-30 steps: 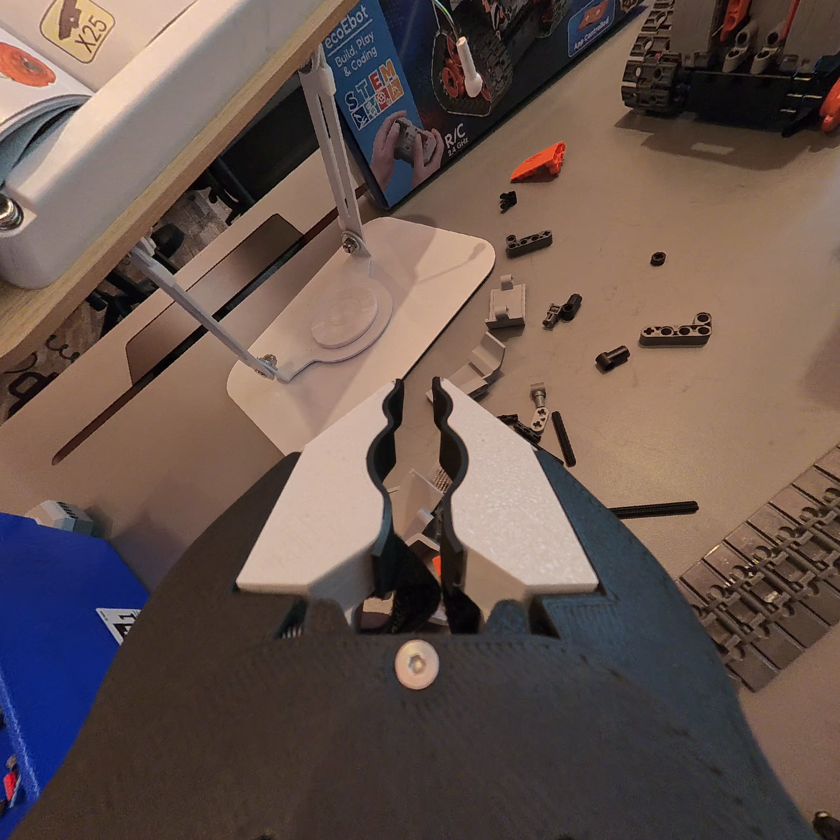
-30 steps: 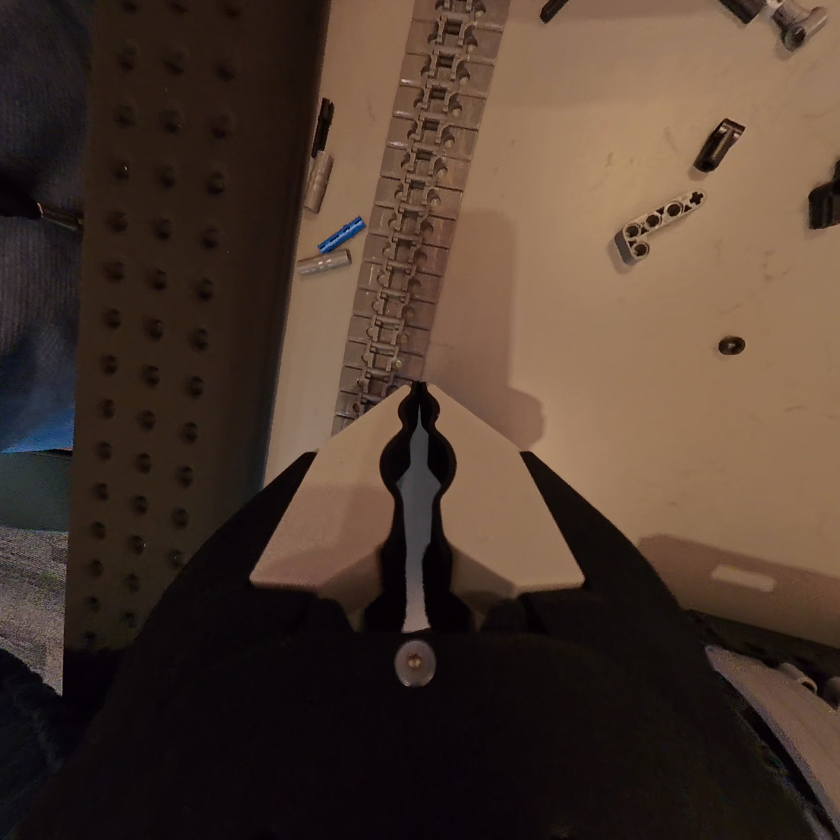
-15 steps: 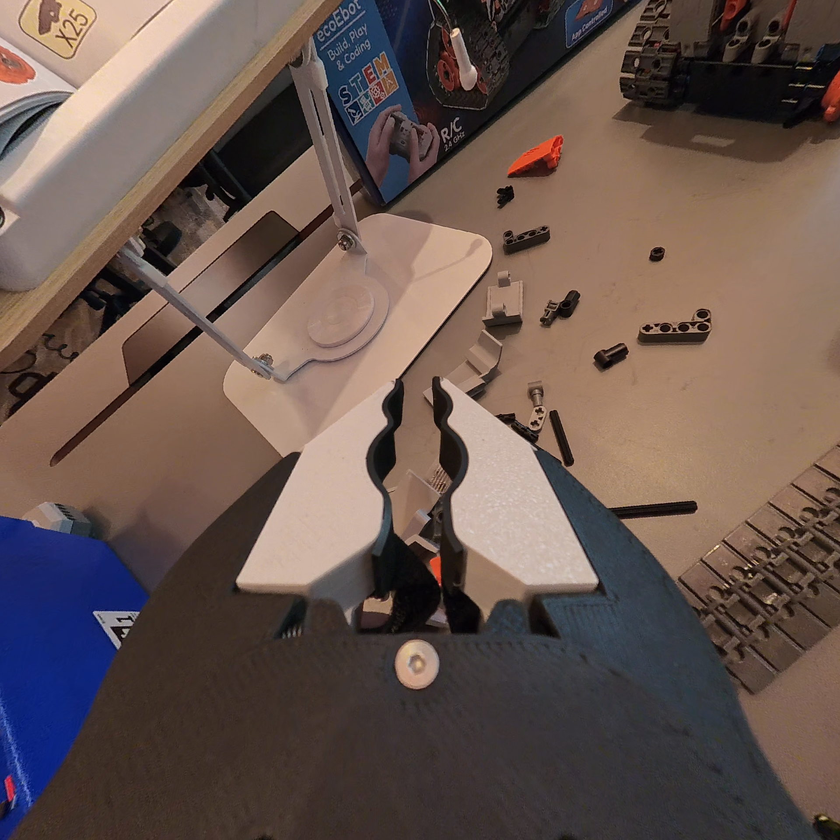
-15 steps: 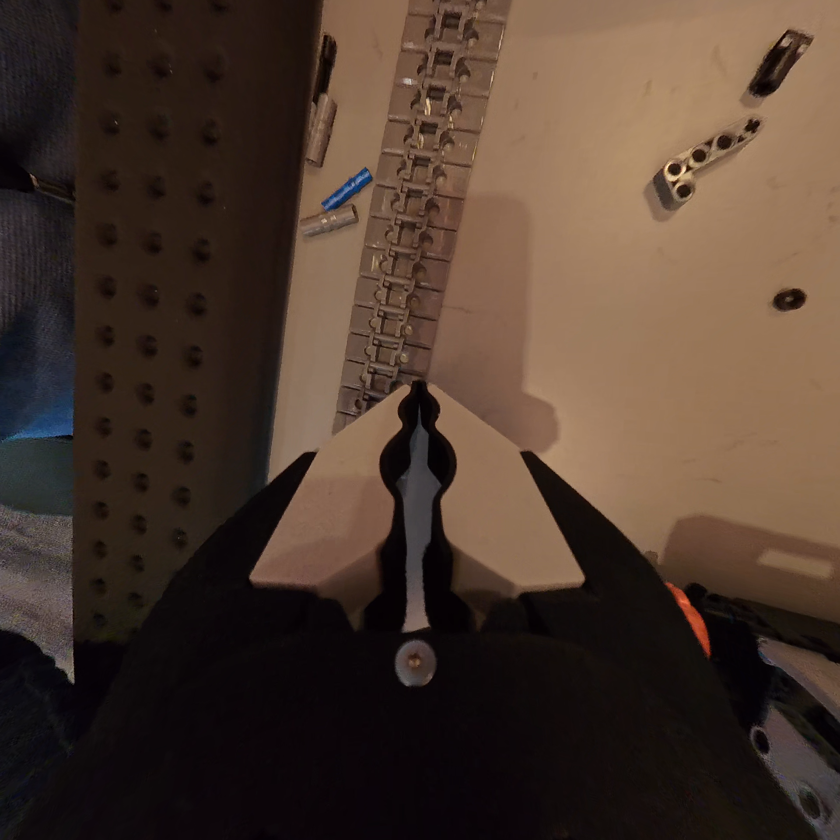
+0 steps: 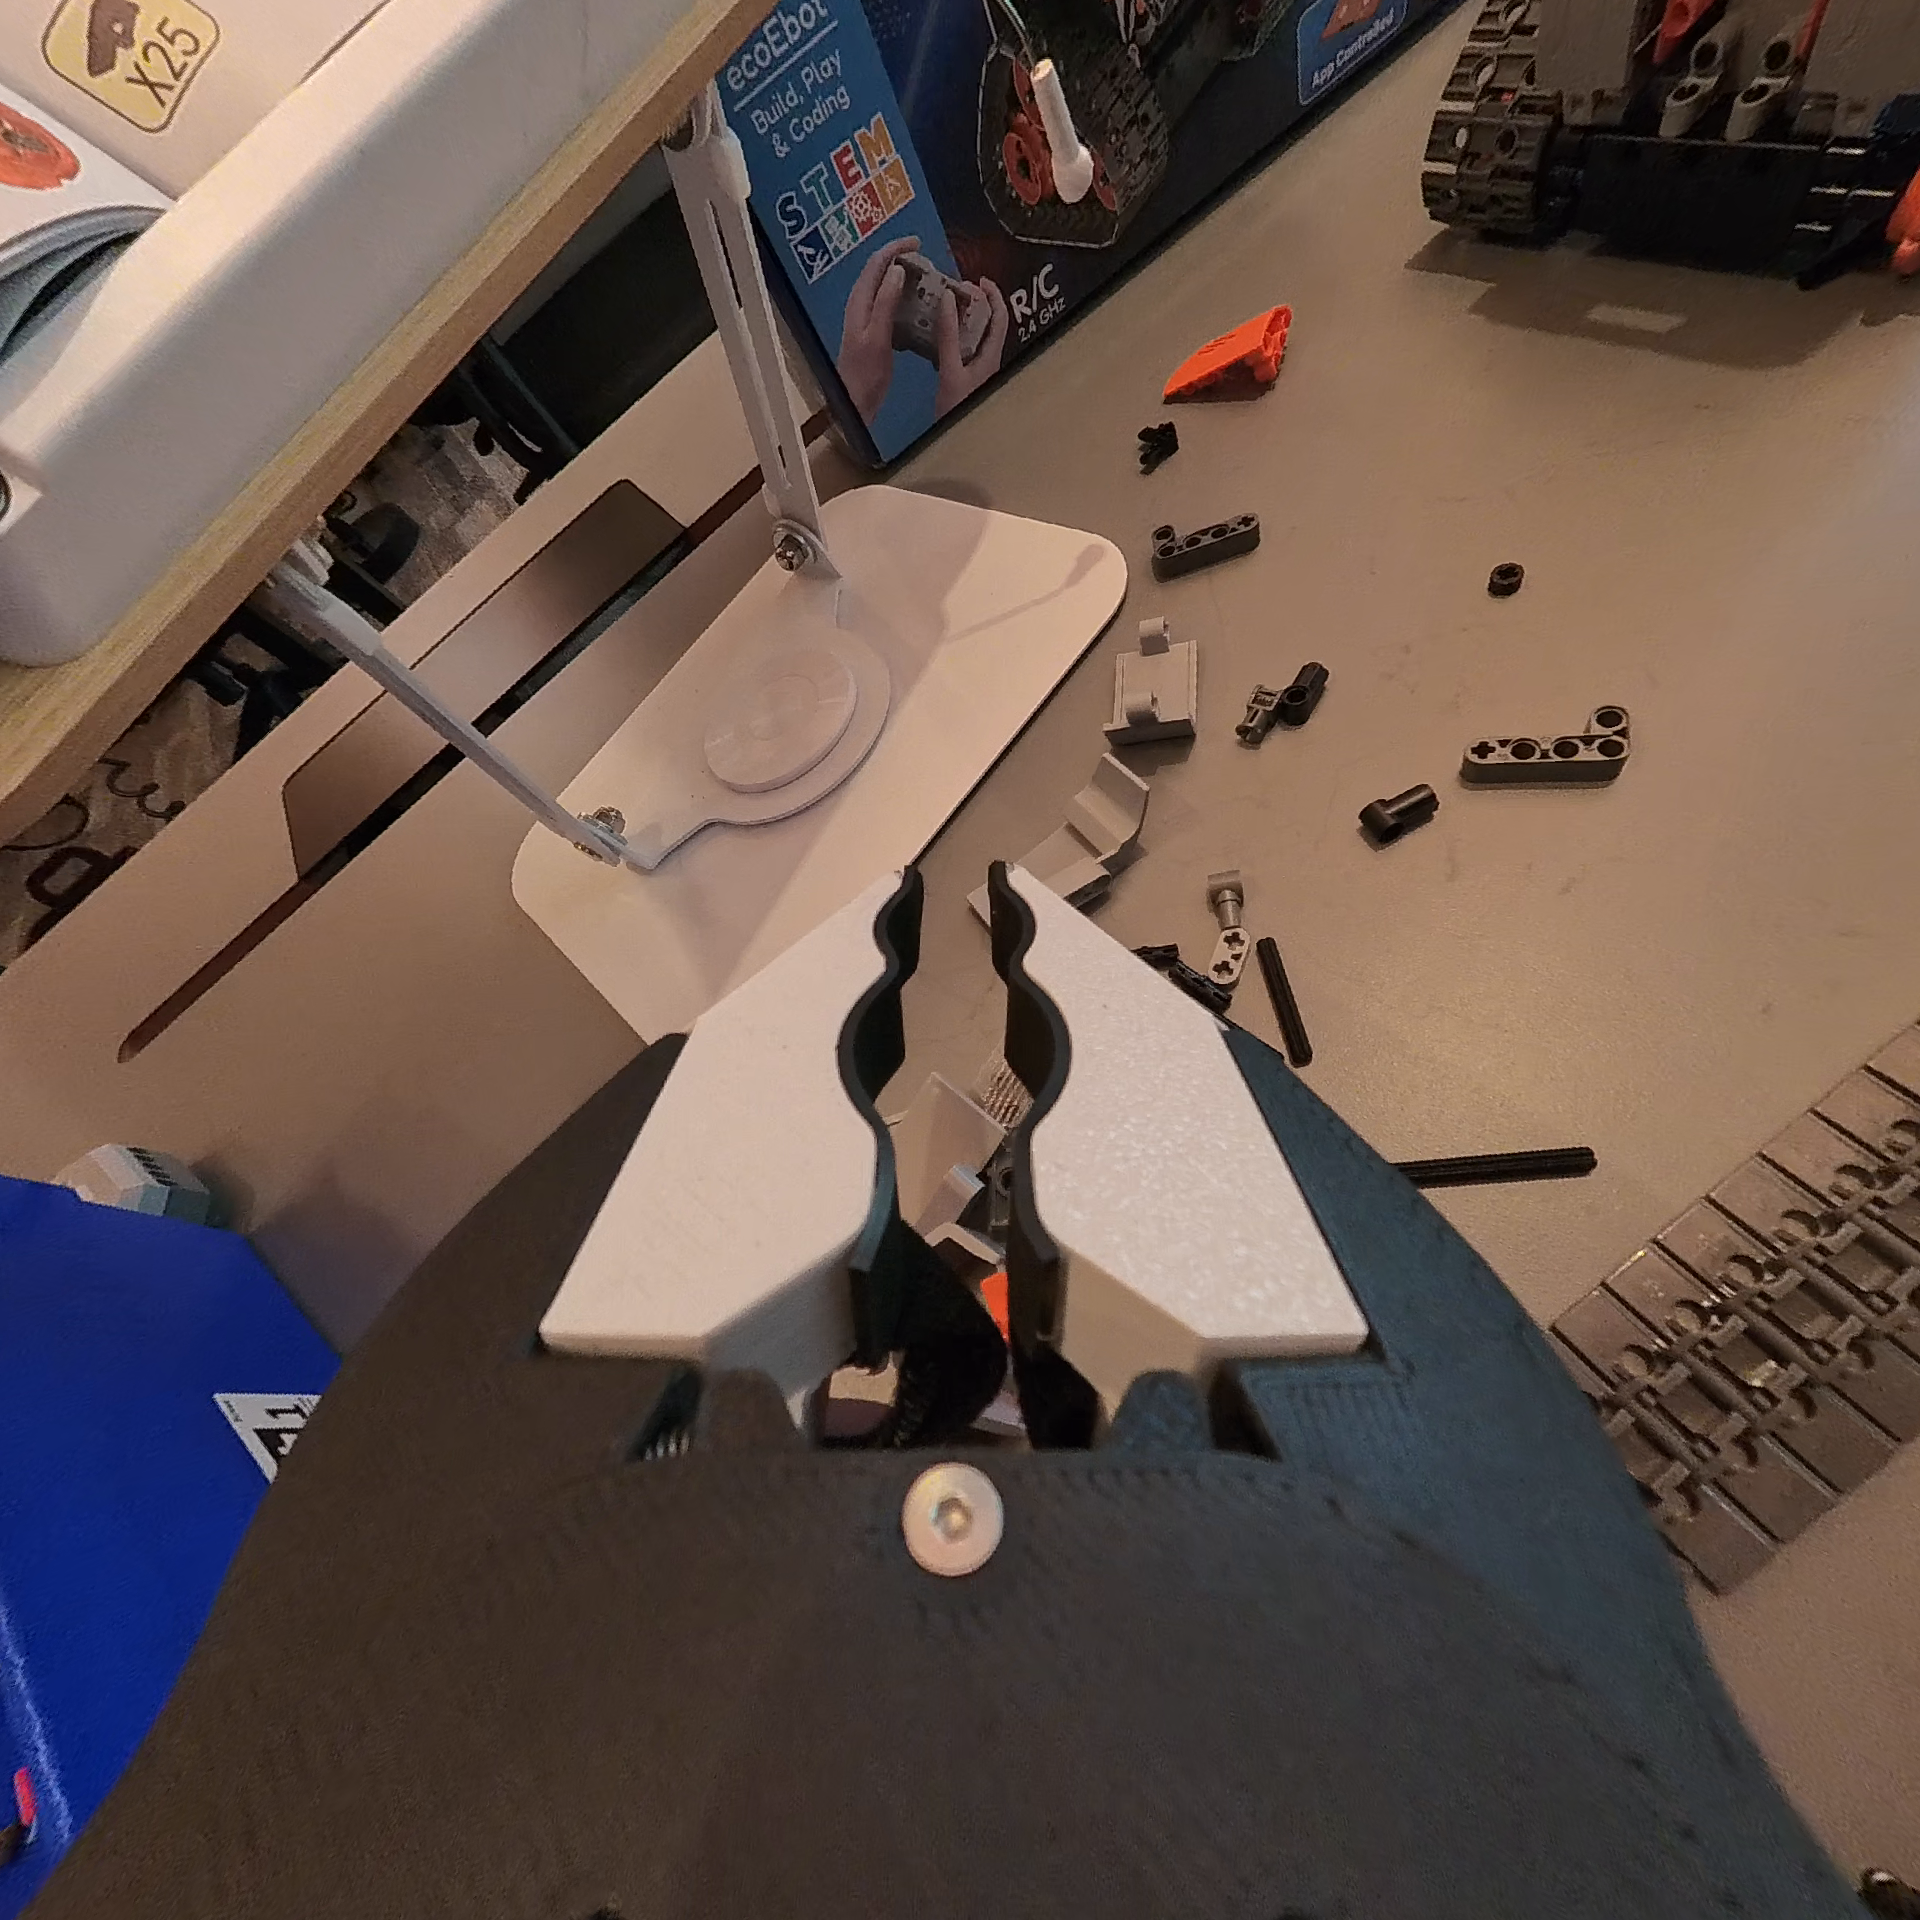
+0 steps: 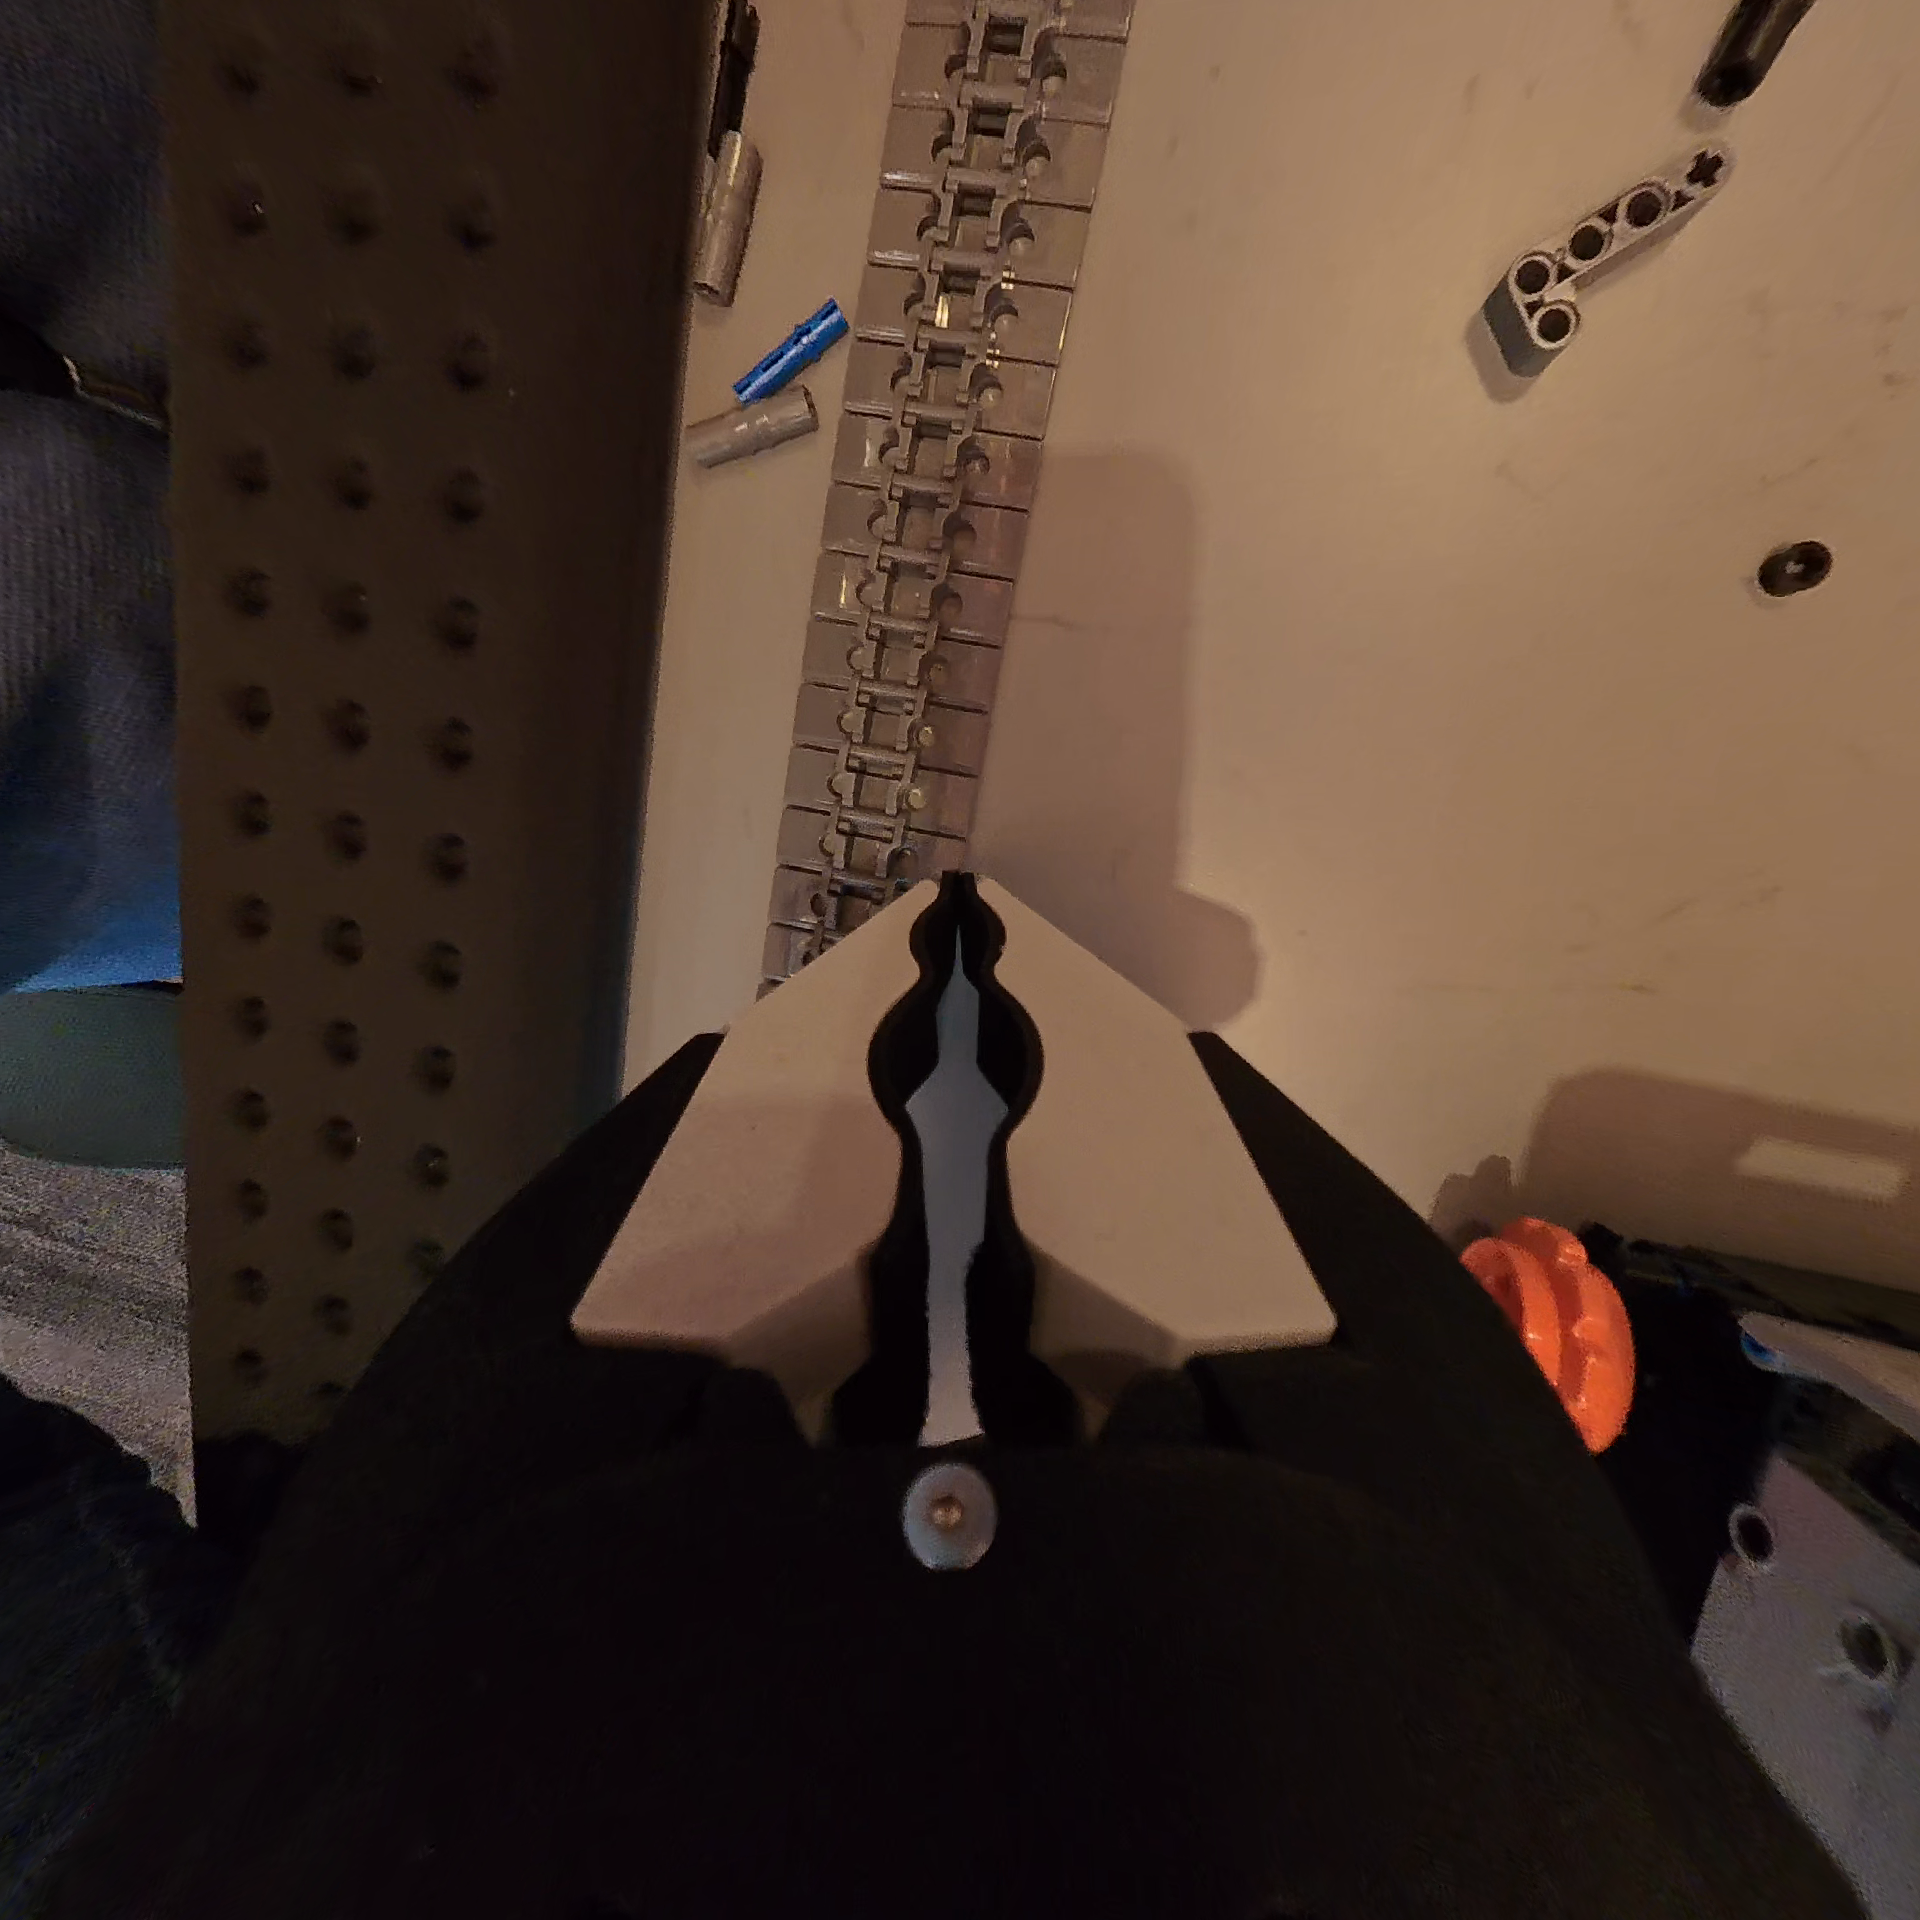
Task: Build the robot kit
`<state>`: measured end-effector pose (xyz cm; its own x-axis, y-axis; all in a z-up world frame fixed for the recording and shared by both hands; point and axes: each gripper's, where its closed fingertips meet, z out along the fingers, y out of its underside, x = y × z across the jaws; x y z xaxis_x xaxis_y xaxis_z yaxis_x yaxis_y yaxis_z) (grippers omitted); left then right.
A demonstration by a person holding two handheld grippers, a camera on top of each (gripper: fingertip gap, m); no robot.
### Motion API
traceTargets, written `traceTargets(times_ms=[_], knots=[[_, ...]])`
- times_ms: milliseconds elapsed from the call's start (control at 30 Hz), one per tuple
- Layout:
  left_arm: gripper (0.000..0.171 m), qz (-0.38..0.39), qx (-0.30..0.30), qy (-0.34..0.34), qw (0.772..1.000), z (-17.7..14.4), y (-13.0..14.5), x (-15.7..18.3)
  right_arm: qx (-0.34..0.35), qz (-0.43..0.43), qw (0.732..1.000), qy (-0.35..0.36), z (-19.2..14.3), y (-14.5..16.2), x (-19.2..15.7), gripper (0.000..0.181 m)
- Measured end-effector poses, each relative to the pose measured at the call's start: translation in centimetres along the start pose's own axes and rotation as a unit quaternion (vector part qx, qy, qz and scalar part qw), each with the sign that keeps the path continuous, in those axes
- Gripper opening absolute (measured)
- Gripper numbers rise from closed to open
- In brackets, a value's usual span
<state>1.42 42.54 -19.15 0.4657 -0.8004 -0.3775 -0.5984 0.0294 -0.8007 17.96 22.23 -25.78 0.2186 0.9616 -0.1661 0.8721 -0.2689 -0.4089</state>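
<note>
Loose building pieces lie around a grey track strip (image 5: pixel 1766 1320) that is laid flat and straight on the table (image 5: pixel 1558 468), apparently so its links stay within easy reach.

Far left of the strip in the left wrist view sits a blue box (image 5: pixel 104 1403). Nearer the strip is a white stand base (image 5: pixel 966 623), whose thin arms prop a slanted board overhead.

Just left of the strip's end, the left hand-held gripper (image 5: pixel 951 883) hangs above the table with a narrow gap between its jaws. Grey, black and orange pieces show in that gap. Whether they are clamped or merely lie underneath cannot be told.

A black axle (image 5: pixel 1496 1164) rests between this gripper and the strip. A grey L-shaped beam (image 5: pixel 1548 748) lies beyond the strip, well apart from it.

In the right wrist view, a dark perforated beam (image 6: pixel 416 623) runs along the left of the strip. A blue pin (image 6: pixel 790 348) and a grey sleeve (image 6: pixel 753 426) lie between beam and strip.

The right hand-held gripper (image 6: pixel 958 881) is pinched closed, tips meeting on nothing, and is poised at the strip's near end. This looks like a pointing or pressing posture rather than a grasp.

Right of the strip, low in the view, an orange wheel (image 6: pixel 1558 1340) on a grey and black assembly edges in.
</note>
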Motion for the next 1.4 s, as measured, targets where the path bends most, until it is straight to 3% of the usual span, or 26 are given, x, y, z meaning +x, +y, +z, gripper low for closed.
traceTargets(times_ms=[1000,1200,1400], knots=[[0.014,-0.001,0.0,-0.01,1.0,-0.3,0.1,-0.7,-0.009,0.021,1.0,-0.003,-0.9,2.9,-0.9,0.0],[0.017,-0.005,0.02,-0.03,0.999,-3.3,-0.2,-3.1,0.047,-0.006,0.997,0.056,-2.2,-0.9,0.3,0.0],[0.018,0.0,0.01,-0.032,0.999,-5.9,1.4,-3.9,0.11,-0.031,0.987,0.116,-0.7,-8.4,2.5,0.007]])
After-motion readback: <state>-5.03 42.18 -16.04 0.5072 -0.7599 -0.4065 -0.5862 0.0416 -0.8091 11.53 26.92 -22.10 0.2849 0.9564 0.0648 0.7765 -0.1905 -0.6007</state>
